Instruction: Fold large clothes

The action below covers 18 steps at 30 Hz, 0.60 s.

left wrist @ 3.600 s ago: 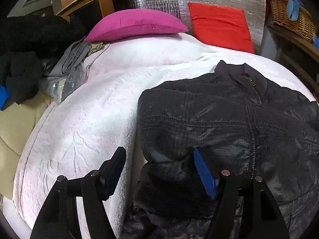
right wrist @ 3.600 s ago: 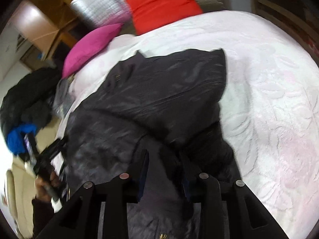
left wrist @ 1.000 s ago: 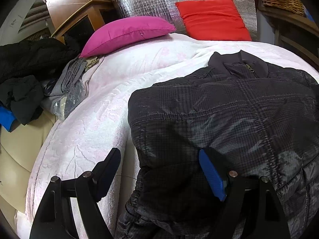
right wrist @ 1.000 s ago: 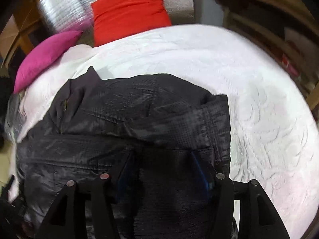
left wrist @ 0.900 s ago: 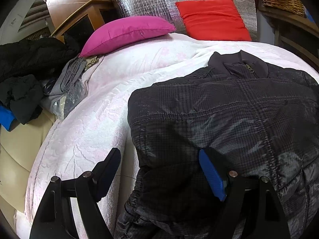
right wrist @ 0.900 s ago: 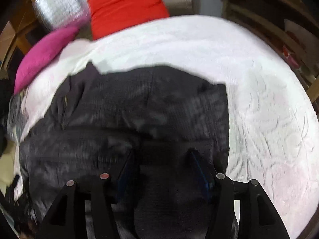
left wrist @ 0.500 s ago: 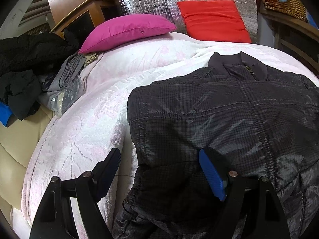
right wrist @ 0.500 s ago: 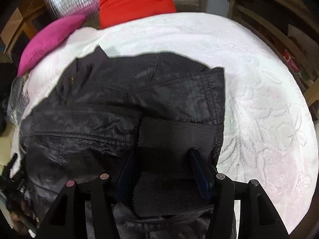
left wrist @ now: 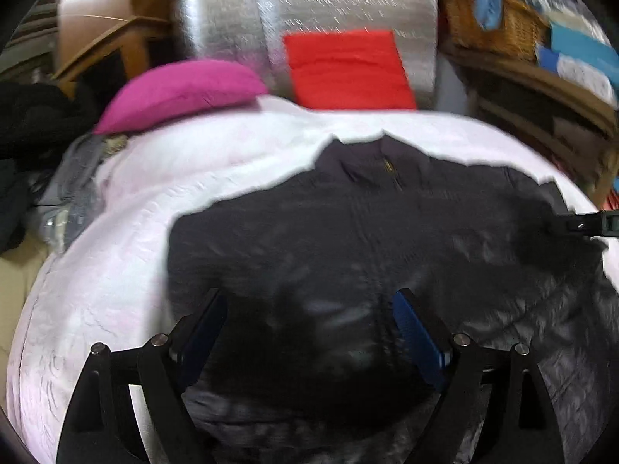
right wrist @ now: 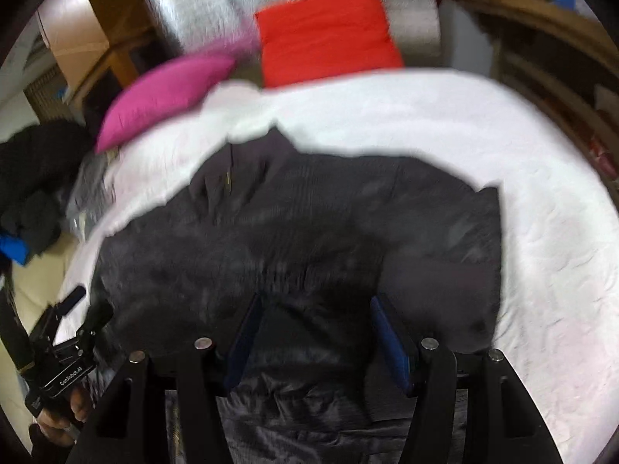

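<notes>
Lying front-up on the white bed (left wrist: pixel 116 270), the dark jacket (left wrist: pixel 348 232) has its collar and zip toward the pink pillow (left wrist: pixel 182 91) and red cushion (left wrist: pixel 344 69) at the head. Both sleeves look already folded in across the body, so the garment reads as a rough rectangle; in the right wrist view the folded edge on the right side lies fairly straight. By my reckoning the sleeve folds are done and what is left is the fold of the body itself, bringing the hem up toward the collar or halving it, and then tidying.

The left gripper (left wrist: pixel 309 332) hovers over the lower left part of the jacket with its jaws wide; they have just been opening further, and only flat cloth shows below them, nothing pinched. The right gripper (right wrist: pixel 317 336) hangs over the lower middle of the jacket with its jaws moderately apart; fabric lies beneath and between them, but the blur keeps me from telling whether the pads press on it. A heap of other dark clothes (left wrist: pixel 27 147) waits off the bed's left side, so more garments likely remain
</notes>
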### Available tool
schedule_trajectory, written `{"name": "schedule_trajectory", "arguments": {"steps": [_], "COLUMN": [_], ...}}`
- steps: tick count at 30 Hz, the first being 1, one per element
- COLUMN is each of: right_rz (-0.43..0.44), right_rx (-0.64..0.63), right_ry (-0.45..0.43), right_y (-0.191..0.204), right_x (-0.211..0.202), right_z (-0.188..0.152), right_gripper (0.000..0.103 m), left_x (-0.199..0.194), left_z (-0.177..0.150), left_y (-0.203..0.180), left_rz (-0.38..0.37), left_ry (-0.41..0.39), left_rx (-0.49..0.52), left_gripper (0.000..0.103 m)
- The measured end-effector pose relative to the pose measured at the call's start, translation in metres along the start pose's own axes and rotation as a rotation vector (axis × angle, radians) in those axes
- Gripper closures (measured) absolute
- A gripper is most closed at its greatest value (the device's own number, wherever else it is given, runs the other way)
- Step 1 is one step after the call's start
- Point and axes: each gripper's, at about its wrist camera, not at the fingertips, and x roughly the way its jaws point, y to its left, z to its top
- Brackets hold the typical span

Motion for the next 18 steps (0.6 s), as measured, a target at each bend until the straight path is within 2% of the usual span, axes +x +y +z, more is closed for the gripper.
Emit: {"name": "schedule_trajectory", "arguments": {"steps": [2, 3, 5, 7, 11, 13, 15, 16, 18], "right_rz": [-0.043, -0.045, -0.020, 0.025, -0.024, -0.033, -0.063, -0.061, -0.070], "right_rx": [-0.008, -0.018, -0.009, 0.040, 0.108, 0.140, 0.163, 0.169, 0.141], "right_ry": [0.071, 0.076, 0.069, 0.002, -0.104, -0.078, 0.018, 0.059, 0.049], "right_y": [-0.001, -0.002, -0.003, -0.014, -0.043, -0.056, -0.068, -0.071, -0.070], "right_x": [0.015, 0.015, 0.007, -0.013, -0.038, -0.028, -0.005, 0.006, 0.005], "right_z": [-0.005, -0.005, -0.002, 0.002, 0.005, 0.008, 0.005, 0.005, 0.007], "right_gripper": [0.040, 0.040, 0.040, 0.040, 0.040, 0.040, 0.040, 0.040, 0.040], "left_x": [0.012, 0.017, 0.015, 0.009, -0.004, 0.004, 0.023, 0.026, 0.026], "left_z": [-0.003, -0.003, -0.001, 0.002, 0.009, 0.010, 0.006, 0.003, 0.002], "left_y": [-0.002, -0.001, 0.000, 0.001, 0.010, 0.013, 0.009, 0.006, -0.005], "left_rz": [-0.033, -0.042, -0.041, -0.016, 0.014, 0.030, 0.040, 0.048, 0.088], "left_ry": [0.064, 0.084, 0.073, 0.036, -0.038, -0.013, 0.069, 0.082, 0.071], "left_rx": [-0.013, -0.030, -0.042, -0.043, -0.074, -0.085, -0.060, -0.044, 0.015], "left_gripper": [0.015, 0.015, 0.015, 0.015, 0.015, 0.015, 0.015, 0.014, 0.014]}}
